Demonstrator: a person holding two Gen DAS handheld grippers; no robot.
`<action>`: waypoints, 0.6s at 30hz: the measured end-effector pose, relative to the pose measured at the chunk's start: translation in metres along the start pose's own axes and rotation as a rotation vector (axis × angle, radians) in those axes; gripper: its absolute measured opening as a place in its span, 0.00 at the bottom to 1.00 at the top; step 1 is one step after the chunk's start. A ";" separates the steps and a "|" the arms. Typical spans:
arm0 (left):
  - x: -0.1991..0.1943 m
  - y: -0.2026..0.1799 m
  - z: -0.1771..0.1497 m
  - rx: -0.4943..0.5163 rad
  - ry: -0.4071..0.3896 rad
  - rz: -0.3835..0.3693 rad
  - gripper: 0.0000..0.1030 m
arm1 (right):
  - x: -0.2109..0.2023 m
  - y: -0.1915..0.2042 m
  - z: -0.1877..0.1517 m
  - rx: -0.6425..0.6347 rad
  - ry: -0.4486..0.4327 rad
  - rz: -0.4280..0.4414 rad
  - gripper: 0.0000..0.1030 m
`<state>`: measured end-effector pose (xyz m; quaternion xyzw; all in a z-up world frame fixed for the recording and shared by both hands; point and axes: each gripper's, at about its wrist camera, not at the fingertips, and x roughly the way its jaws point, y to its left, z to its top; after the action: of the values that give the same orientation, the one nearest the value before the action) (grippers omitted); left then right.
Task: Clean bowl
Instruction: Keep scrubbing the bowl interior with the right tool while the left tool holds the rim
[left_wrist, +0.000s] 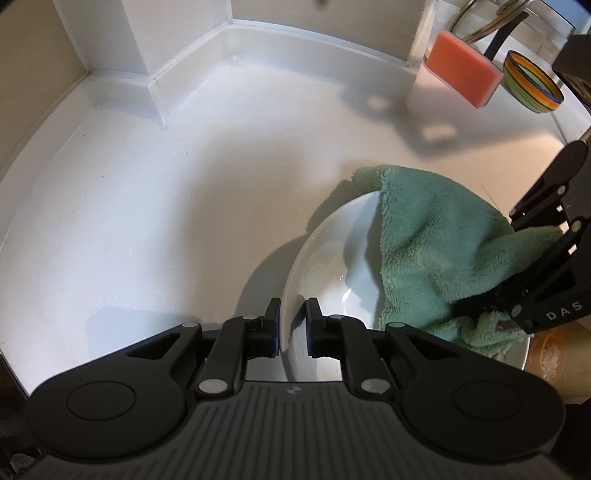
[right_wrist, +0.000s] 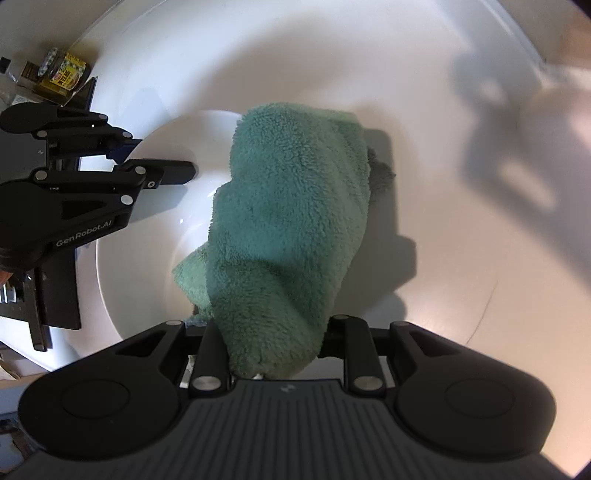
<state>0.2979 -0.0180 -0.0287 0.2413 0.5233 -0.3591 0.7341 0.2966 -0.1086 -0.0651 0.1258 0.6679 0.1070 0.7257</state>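
Left gripper (left_wrist: 293, 325) pinching white bowl (left_wrist: 332, 251) rim, right gripper (right_wrist: 273, 343) clamped on green cloth (right_wrist: 291, 221) (draped into bowl)

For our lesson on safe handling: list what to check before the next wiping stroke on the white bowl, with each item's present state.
1. Left gripper fingers straddle the white bowl rim: ok.
2. Left pads firmly pressing the rim: cannot tell.
3. Right gripper clamps the green cloth: ok.
4. Cloth lies inside the bowl: ok.
5. Bowl surface under cloth clean: cannot tell.
6. Orange sponge clear of the bowl: ok.
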 end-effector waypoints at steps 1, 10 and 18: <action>0.000 0.000 -0.001 0.005 0.003 -0.004 0.12 | 0.000 0.001 0.001 -0.015 0.000 -0.006 0.19; -0.002 -0.002 -0.002 0.014 0.007 -0.006 0.11 | -0.017 -0.012 0.008 -0.189 -0.013 -0.101 0.20; -0.001 -0.002 -0.005 0.002 -0.002 -0.006 0.11 | -0.049 -0.009 0.019 -0.255 -0.116 -0.188 0.21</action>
<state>0.2929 -0.0150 -0.0294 0.2403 0.5231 -0.3620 0.7332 0.3115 -0.1339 -0.0202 -0.0246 0.6148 0.1150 0.7799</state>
